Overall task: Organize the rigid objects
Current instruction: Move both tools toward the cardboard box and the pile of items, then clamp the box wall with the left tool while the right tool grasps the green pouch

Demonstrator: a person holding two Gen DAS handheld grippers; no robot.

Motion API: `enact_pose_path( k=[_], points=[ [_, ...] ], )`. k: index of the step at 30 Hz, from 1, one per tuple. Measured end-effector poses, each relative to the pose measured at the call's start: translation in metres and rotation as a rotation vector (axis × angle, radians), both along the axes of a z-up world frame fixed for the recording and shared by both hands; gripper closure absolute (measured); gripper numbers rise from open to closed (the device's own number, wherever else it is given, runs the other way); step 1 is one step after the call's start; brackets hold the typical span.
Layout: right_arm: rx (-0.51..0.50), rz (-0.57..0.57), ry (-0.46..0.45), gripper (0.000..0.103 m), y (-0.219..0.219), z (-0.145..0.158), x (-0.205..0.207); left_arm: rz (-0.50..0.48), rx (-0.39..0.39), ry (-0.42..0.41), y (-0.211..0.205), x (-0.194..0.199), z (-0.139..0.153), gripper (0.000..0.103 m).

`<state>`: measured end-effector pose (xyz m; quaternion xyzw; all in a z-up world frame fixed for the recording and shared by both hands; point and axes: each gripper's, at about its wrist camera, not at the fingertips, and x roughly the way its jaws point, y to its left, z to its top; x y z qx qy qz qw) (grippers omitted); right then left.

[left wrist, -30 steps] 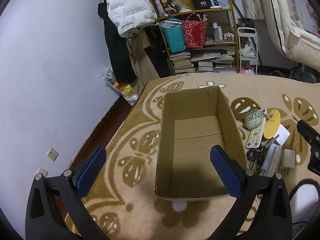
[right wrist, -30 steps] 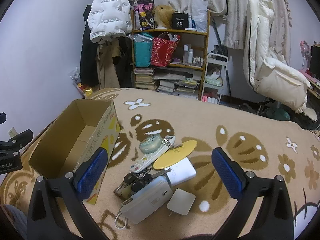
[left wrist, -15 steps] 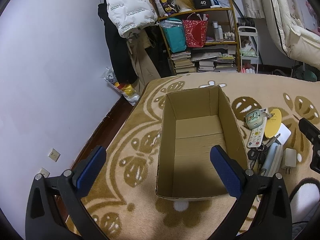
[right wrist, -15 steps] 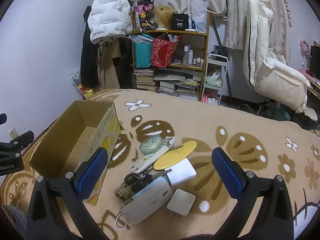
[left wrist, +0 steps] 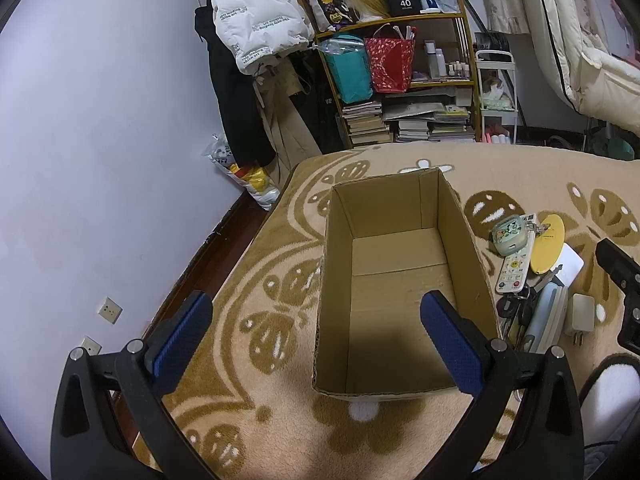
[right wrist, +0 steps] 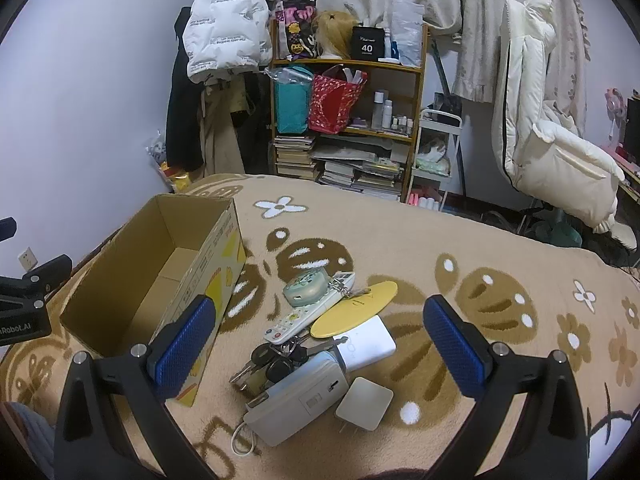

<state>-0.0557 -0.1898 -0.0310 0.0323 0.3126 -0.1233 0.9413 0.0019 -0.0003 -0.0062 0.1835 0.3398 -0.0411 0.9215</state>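
Observation:
An open cardboard box rests empty on the patterned blanket. To its right lies a heap of small items: a white remote, a green round case, a yellow disc, a white power bank, black keys, a grey-white device with a cord and a white charger. My left gripper hangs open above the box's near end. Above the heap my right gripper is open, holding nothing.
A shelf with books, bags and bottles stands beyond the blanket, with jackets hanging to its left. A white padded coat hangs at right. Bare blanket spreads right of the heap. The wall runs along the left.
Both views have shifted slightly; the box and heap sit a little lower in the frames. Nothing was taken hold of, and both grippers have stayed open.

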Motion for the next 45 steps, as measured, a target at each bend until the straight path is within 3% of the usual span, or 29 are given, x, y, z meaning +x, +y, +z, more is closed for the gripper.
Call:
enact_pose_path(
  k=[27,45],
  points=[
    [-0.003,0.012,0.011,0.000,0.004,-0.003,0.003,0.005,0.032,0.026,-0.004,0.005,-0.008,0.000],
    [0.007,0.073,0.063,0.000,-0.008,-0.026,0.060,0.084,0.077,0.156,0.004,0.058,-0.035,0.000]
  ],
)
